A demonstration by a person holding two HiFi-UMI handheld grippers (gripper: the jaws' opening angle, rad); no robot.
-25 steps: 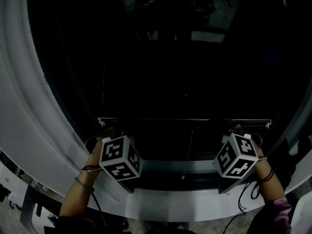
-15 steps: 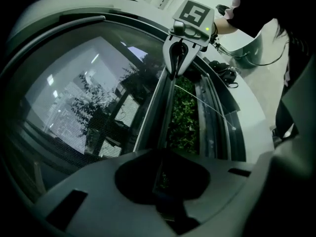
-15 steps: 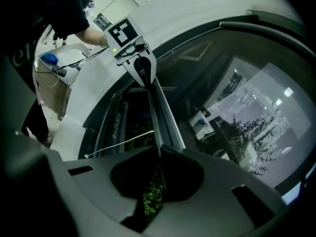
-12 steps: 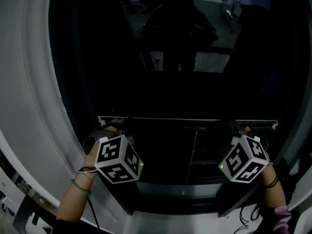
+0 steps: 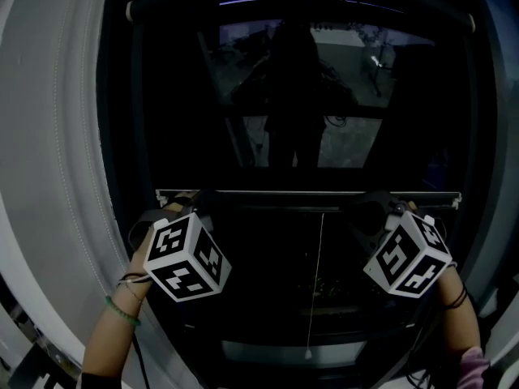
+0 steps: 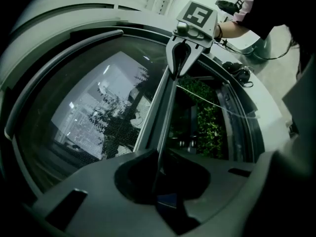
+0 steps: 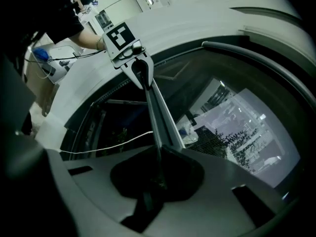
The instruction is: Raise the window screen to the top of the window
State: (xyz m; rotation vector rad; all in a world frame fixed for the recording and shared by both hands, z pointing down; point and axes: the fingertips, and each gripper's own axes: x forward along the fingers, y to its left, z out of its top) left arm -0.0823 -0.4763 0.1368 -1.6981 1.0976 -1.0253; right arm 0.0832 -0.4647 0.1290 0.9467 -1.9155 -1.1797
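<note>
Jaws clenched: left gripper (image 5: 193, 203) and right gripper (image 5: 383, 206) grasp the bottom bar (image 5: 308, 193) of the window screen (image 6: 94, 132) near its ends.
Bar sits level mid-window, well below the top rail (image 5: 300, 2), cord (image 5: 318, 282) hanging beneath.

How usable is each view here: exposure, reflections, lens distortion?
Head view: underexposed; the window glass mirrors a dark silhouette, only the screen bar catches light. Left gripper view, right gripper view: brighter, heavy fisheye curving the window frame; foreground in shadow.
</note>
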